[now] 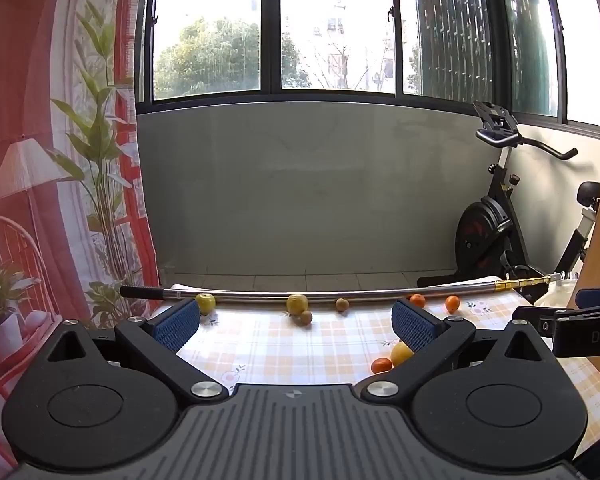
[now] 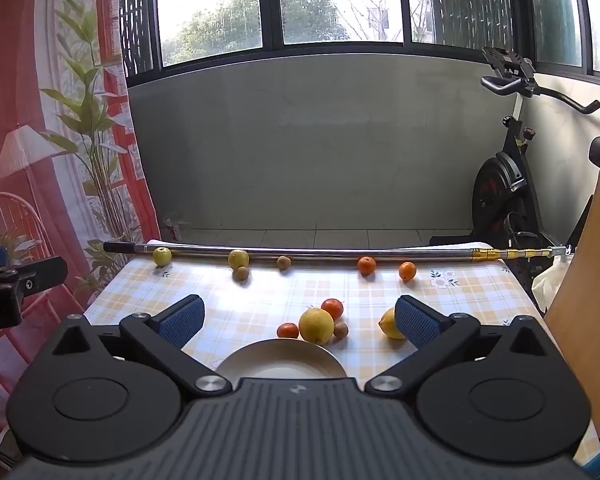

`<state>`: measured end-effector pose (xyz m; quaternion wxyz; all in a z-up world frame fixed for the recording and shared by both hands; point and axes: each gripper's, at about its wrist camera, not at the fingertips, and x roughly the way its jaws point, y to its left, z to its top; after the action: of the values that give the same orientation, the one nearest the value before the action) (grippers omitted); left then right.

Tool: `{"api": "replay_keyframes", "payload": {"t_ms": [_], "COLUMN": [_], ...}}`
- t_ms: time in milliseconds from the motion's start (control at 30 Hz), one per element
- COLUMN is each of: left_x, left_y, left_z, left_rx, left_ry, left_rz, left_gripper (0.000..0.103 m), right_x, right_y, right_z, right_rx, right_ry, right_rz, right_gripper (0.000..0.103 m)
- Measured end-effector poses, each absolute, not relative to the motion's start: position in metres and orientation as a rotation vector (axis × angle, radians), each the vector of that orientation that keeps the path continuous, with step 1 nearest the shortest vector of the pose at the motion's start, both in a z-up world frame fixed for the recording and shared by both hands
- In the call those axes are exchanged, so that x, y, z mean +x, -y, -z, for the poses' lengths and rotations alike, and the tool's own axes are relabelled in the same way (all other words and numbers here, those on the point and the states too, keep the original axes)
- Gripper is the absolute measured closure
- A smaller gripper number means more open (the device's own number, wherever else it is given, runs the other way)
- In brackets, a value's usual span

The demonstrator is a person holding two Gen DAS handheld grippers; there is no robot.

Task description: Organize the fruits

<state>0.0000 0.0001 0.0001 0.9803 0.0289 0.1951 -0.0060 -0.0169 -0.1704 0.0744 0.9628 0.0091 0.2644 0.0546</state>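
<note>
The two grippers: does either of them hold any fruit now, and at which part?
Nothing is held. The left gripper and the right gripper are both open and empty.

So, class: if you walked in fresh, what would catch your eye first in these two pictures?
The fruit strung along the metal pole at the far edge of the checked tablecloth, with a big yellow citrus clustered with smaller fruit just beyond the white plate. Both tongs, left tongs and right tongs, stand wide open, holding nothing.
</note>
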Motion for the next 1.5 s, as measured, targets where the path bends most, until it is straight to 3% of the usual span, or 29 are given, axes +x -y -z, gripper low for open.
{"api": "replay_keyframes", "payload": {"t_ms": [1500], "left_x": [0.0033], "left_y": [-0.0023], "left_z": [0.0044], "left_rx": [0.060], "left_ry": [-0.411], "left_rz": [0.017], "left_gripper": [0.000], "right_x": [-0.0182], "right_y": [0.1725], "right_z": [-0.0719], "right_rx": [0.030], "right_ry": [-0.542], "right_rz": [-0.110], "right_gripper": [0.000]}}
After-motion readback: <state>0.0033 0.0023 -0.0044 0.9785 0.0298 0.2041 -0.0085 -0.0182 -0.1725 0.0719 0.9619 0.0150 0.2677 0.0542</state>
